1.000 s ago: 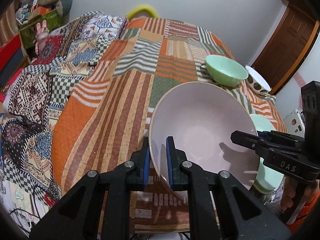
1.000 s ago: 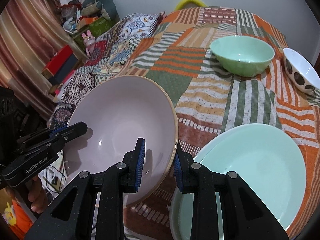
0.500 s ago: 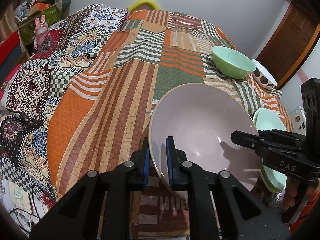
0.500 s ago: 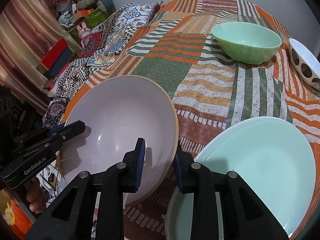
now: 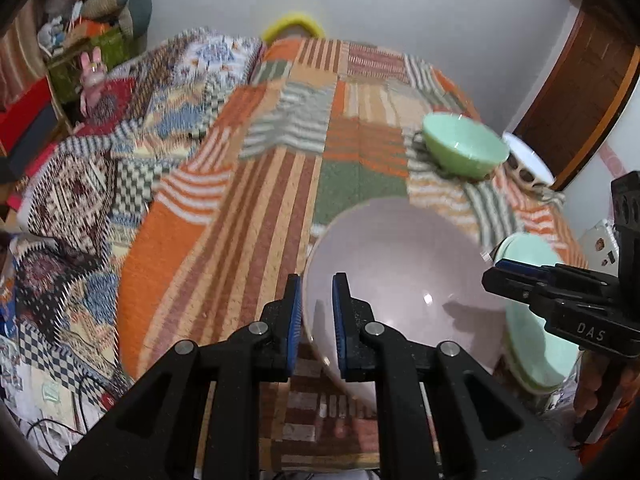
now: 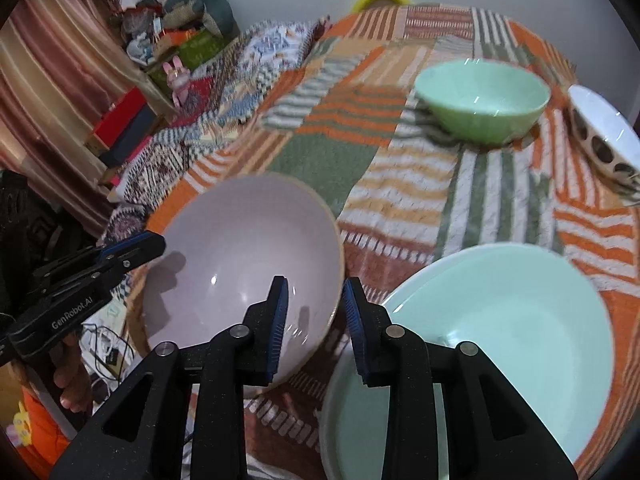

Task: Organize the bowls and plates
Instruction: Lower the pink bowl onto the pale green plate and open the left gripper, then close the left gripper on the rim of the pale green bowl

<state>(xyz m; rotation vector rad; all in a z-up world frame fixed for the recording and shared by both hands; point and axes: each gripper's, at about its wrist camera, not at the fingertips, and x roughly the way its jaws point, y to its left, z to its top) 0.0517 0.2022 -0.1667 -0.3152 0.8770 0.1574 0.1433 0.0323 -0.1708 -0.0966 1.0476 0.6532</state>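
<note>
The pink bowl [image 6: 244, 264] is held off the patchwork cover [image 5: 248, 216] at the near edge, its left rim pinched tight by the left gripper [image 5: 316, 312], while its right rim is straddled by the right gripper [image 6: 314, 312], whose pads stand slightly apart and seem not to be pressing. Just right of it the pale green plates [image 6: 500, 320] are already stacked. The green bowl [image 6: 482, 104] and the spotted bowl [image 6: 600, 136] are left apart at the far right, so the sorting is judged about half done.

Pale pink bowl [image 5: 400, 280], tilted, rim caught between left jaws, opposite rim between right jaws. Mint plates [image 6: 500, 332], perhaps two stacked, just right of right jaws. Green bowl [image 6: 482, 98] and spotted bowl [image 6: 600, 136] upright, well beyond.
</note>
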